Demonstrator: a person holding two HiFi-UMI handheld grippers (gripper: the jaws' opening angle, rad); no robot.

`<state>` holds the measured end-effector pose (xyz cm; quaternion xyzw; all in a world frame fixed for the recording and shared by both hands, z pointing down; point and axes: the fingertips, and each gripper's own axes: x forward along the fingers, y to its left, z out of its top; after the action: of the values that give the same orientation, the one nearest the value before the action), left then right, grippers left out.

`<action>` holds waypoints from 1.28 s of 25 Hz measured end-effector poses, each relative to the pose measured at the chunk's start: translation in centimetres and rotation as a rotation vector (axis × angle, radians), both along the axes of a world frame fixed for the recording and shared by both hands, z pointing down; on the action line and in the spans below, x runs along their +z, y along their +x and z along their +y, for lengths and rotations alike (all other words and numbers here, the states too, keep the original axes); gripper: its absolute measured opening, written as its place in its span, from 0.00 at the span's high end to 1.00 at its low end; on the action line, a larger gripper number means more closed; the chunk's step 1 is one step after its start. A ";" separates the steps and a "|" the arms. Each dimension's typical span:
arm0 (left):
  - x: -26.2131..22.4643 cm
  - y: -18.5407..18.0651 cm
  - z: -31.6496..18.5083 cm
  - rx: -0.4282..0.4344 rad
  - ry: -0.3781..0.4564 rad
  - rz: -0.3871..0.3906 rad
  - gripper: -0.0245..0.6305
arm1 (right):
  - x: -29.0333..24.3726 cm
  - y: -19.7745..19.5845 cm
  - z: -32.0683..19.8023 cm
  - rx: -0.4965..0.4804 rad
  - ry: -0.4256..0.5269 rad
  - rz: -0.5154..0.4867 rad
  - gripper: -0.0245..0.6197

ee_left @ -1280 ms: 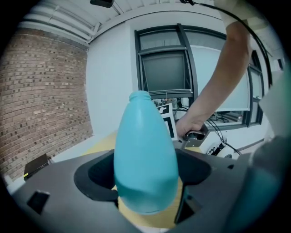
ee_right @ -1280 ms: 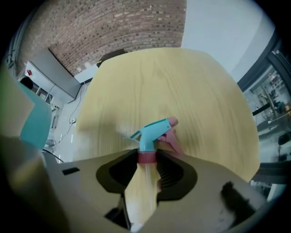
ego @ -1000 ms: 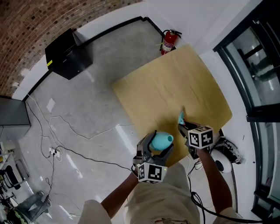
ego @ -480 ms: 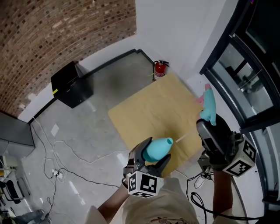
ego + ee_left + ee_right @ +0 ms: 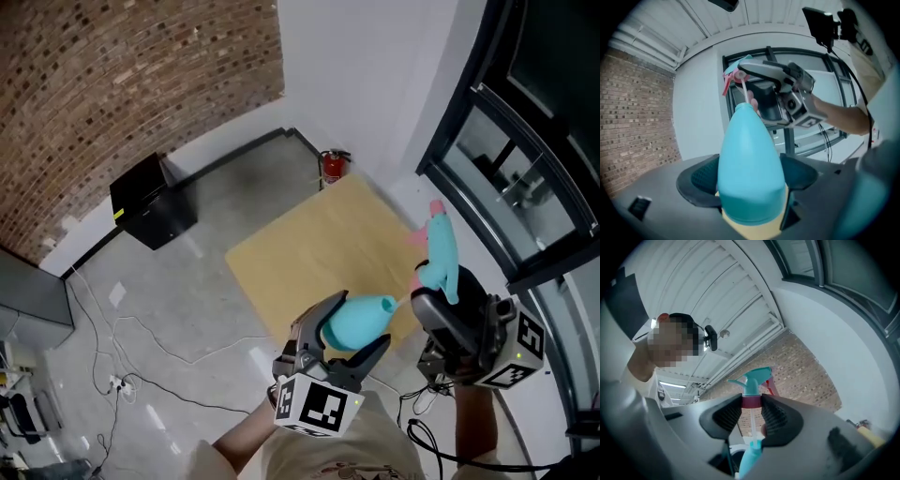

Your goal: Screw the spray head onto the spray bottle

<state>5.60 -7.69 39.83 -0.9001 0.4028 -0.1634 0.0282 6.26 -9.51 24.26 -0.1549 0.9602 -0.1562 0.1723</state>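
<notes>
**Desk:** What stage of the job is this?

**Photographer:** Mid-assembly, by my reading. The left gripper [image 5: 356,326] is clamped on the body of the turquoise spray bottle [image 5: 750,173], which is held in the air with its neck tilted toward the other hand. The right gripper [image 5: 433,289] is closed on the red collar [image 5: 751,401] of the spray head [image 5: 754,378]. The dip tube [image 5: 752,425] runs down to the bottle's open mouth. Its tip looks to be at or just inside the mouth, but I cannot tell how deep.

**Desk:** So the head isn't seated?

**Photographer:** No. The collar stands well clear of the neck, with bare tube between them.

**Desk:** What comes next?

**Photographer:** The head likely has to be lowered along the tube's line until collar meets thread. Then it gets turned while the left gripper holds the bottle against the twist. A skewed approach could bend the thin tube or cross the thread.

**Desk:** And the setting?

**Photographer:** Below the grippers is a pale wooden tabletop [image 5: 309,253] with nothing visible on it. Beyond that is polished grey floor with loose cables [image 5: 141,328]. Further off, a black box [image 5: 150,202] sits near the brick wall [image 5: 122,84], and a red fire extinguisher [image 5: 330,166] stands in the corner. Dark-framed windows [image 5: 506,159] run along the right.
</notes>
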 end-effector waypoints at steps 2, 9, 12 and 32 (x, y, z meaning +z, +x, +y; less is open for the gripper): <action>-2.4 0.8 0.0 0.026 0.010 0.046 0.34 | -0.2 0.0 0.7 -0.050 0.017 0.011 0.76; -7.8 2.3 0.6 0.104 0.096 0.112 0.34 | -1.7 0.9 1.8 -0.139 0.088 0.014 0.76; -8.3 2.6 0.5 0.109 0.116 0.124 0.34 | -1.7 1.0 2.1 -0.170 0.104 0.042 0.76; -9.5 0.8 -0.6 -0.011 0.199 0.101 0.34 | -2.2 -2.5 2.4 -0.296 0.212 0.252 0.76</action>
<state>6.45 -8.24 30.31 -0.8977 0.4231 -0.0772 0.0960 3.76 -7.11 22.03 -0.0115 0.9974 -0.0575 0.0414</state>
